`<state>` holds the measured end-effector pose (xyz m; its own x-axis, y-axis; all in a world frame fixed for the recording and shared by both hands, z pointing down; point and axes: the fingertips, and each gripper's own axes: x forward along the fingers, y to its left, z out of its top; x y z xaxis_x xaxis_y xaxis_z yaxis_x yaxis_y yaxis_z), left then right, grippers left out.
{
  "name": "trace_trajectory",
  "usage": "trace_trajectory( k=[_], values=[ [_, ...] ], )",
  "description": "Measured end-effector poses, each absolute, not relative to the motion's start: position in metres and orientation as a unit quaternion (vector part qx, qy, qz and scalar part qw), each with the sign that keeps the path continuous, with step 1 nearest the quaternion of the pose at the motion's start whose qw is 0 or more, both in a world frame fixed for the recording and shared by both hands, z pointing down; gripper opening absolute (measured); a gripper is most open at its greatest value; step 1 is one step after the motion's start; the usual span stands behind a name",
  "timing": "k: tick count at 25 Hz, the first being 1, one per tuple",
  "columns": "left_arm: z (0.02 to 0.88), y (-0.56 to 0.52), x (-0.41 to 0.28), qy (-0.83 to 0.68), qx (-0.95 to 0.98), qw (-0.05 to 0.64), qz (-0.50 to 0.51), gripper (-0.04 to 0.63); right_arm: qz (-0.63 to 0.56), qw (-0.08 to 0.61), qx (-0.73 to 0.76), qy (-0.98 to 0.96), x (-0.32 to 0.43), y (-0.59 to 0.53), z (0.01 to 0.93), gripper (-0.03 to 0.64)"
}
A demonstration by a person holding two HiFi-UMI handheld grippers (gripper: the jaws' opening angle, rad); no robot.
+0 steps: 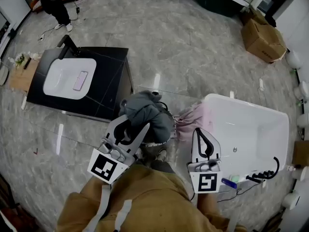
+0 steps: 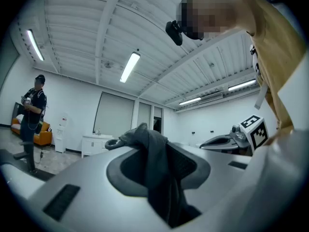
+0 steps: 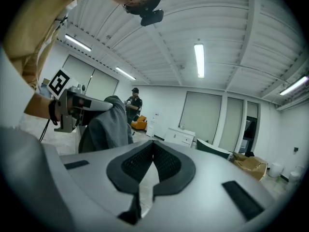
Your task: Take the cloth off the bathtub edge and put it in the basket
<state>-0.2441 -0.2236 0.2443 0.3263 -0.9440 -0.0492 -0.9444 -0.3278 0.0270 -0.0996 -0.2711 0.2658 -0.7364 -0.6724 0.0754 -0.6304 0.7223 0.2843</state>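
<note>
Head view: left gripper (image 1: pixel 136 127) clamps grey cloth (image 1: pixel 149 111) between sink (image 1: pixel 59 82) and bathtub (image 1: pixel 256 129); right gripper (image 1: pixel 199 134) closed

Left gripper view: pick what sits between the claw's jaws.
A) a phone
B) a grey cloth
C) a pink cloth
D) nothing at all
B: the left claw is clamped on a dark grey cloth, which bunches up over the jaws and hangs down between them in the left gripper view.
</note>
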Motion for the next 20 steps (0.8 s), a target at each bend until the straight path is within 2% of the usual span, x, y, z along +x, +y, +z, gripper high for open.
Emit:
trace_trajectory(
  k=[10, 13, 16, 20],
  values=[
    [0.304, -0.260, -0.240, 0.603, -0.797, -0.032, -0.006, 0.120, -0.114, 0.112, 0.317, -0.935, -0.115, -0.305, 0.297, 0.005],
    [0.348, -0.265, -0.240, 0.609, -0.791, -0.059, -0.022, 0.120, -0.109, 0.128, 0.308, -0.936, -0.123, -0.315, 0.327, 0.005],
    [0.397, -0.277, -0.240, 0.609, -0.790, -0.060, -0.050, 0.120, -0.092, 0.132, 0.312, -0.937, -0.130, -0.327, 0.362, 0.005],
    [0.471, -0.287, -0.238, 0.607, -0.788, -0.063, -0.080, 0.120, -0.079, 0.169, 0.300, -0.936, -0.137, -0.329, 0.428, 0.006]
  ],
)
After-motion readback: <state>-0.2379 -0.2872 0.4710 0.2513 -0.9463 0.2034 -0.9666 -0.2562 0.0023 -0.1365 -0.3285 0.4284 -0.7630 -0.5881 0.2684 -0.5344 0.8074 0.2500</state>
